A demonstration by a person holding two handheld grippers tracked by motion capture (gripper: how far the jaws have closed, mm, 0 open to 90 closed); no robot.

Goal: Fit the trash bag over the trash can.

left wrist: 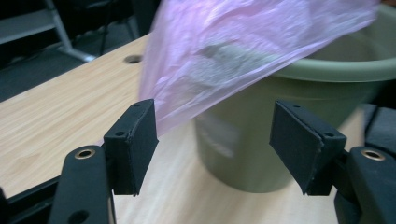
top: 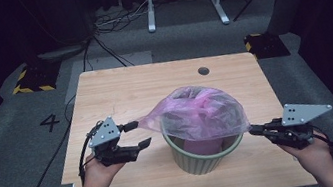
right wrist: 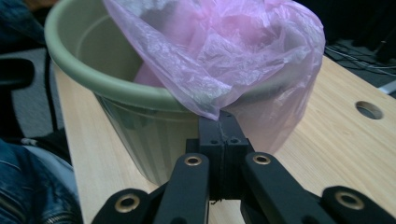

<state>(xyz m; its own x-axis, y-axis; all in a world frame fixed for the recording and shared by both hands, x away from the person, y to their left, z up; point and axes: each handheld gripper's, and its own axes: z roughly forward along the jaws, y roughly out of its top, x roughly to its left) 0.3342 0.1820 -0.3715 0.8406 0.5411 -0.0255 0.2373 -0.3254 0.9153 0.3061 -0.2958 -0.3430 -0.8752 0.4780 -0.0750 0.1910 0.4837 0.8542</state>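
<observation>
The pink bag (top: 201, 113) drapes over the green bin (top: 204, 156), half in it. My right gripper (right wrist: 219, 122), beside the bin, pinches the bag's edge shut to stretch it over the rim; my left gripper (left wrist: 215, 140) gapes empty.

A "4", apparently taped, on the floor (top: 49, 123).

Bare table (top: 118, 91) left of green bin (top: 200, 161), stretched pink bag (top: 200, 111) covering its mouth
</observation>
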